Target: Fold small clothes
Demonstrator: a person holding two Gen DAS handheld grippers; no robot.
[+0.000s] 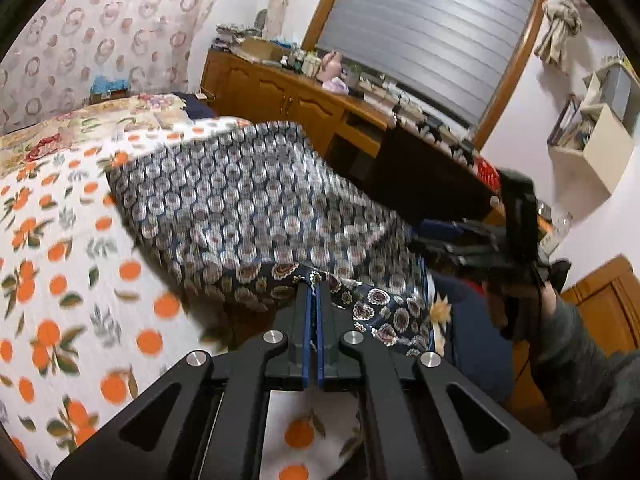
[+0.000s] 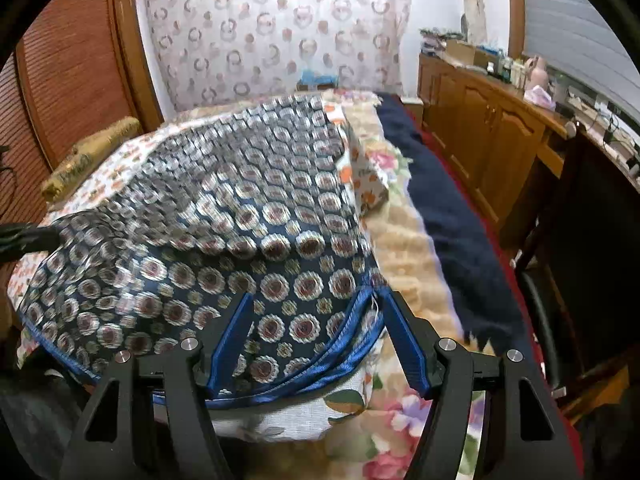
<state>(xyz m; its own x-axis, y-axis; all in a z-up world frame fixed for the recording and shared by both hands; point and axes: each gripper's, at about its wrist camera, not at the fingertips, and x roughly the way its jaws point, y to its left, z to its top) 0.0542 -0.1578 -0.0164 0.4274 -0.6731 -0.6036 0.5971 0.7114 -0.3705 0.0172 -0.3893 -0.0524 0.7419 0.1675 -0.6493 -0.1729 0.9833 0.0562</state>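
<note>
A small dark-blue garment with round floral medallions (image 1: 248, 208) is lifted above the bed and blurred. My left gripper (image 1: 316, 292) is shut on its near edge. The right gripper shows at the right of the left wrist view (image 1: 460, 244), at the garment's far corner. In the right wrist view the garment (image 2: 240, 216) spreads ahead, its blue-trimmed hem (image 2: 320, 376) lying between the fingers. My right gripper (image 2: 316, 304) is open around that hem, its pads apart and not pressing the cloth. The left gripper's tip (image 2: 28, 236) holds the garment's left corner.
The bed has an orange-print white cover (image 1: 60, 272), a floral blanket (image 2: 400, 420) and a navy blanket (image 2: 460, 232). A wooden cabinet with clutter (image 1: 288, 92) runs along the window. A patterned curtain (image 2: 280, 28) hangs behind the bed. A wooden wardrobe (image 2: 72, 64) stands at left.
</note>
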